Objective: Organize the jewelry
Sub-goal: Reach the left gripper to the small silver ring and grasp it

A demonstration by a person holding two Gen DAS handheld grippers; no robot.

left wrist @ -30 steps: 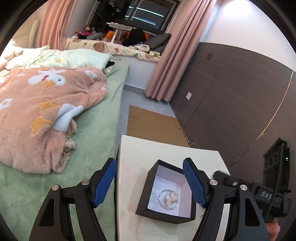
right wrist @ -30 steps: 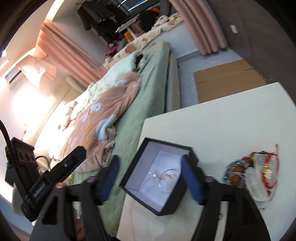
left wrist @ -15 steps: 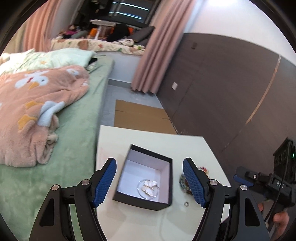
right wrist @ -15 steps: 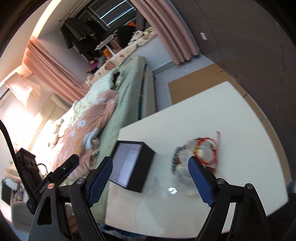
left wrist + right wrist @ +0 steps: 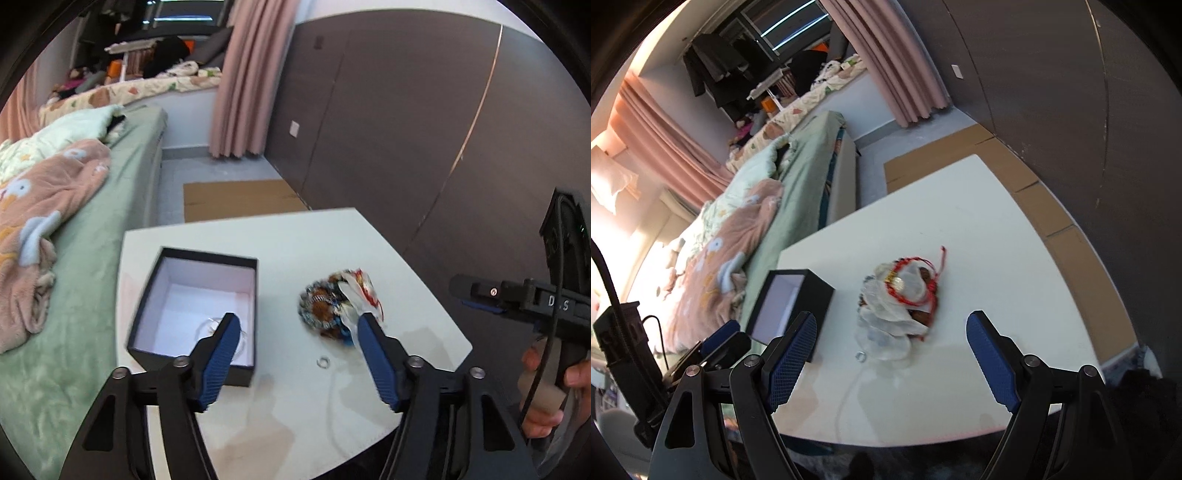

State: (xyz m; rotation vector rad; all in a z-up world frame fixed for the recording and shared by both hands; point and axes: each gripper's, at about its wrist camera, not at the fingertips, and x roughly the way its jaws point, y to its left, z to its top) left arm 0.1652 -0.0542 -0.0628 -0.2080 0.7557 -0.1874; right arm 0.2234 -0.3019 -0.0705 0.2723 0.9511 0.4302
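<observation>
An open black box (image 5: 195, 302) with a white lining stands on the left of the white table (image 5: 295, 406); a clear bangle lies inside it. It also shows in the right wrist view (image 5: 790, 306). A heap of jewelry (image 5: 338, 306) with beads, clear bags and a red cord bracelet lies right of the box, also in the right wrist view (image 5: 905, 295). A small silver ring (image 5: 324, 362) lies in front of the heap. My left gripper (image 5: 299, 354) is open and empty above the table's front. My right gripper (image 5: 892, 350) is open and empty, back from the heap.
A bed (image 5: 92, 229) with a green sheet and pink blanket borders the table's left side. A dark panelled wall (image 5: 406, 129) runs along the right. Flat cardboard (image 5: 240, 199) lies on the floor beyond the table.
Both grippers have drawn back from the box and swung right. The jewelry heap and the ring have come into the left wrist view. Both stay open.
</observation>
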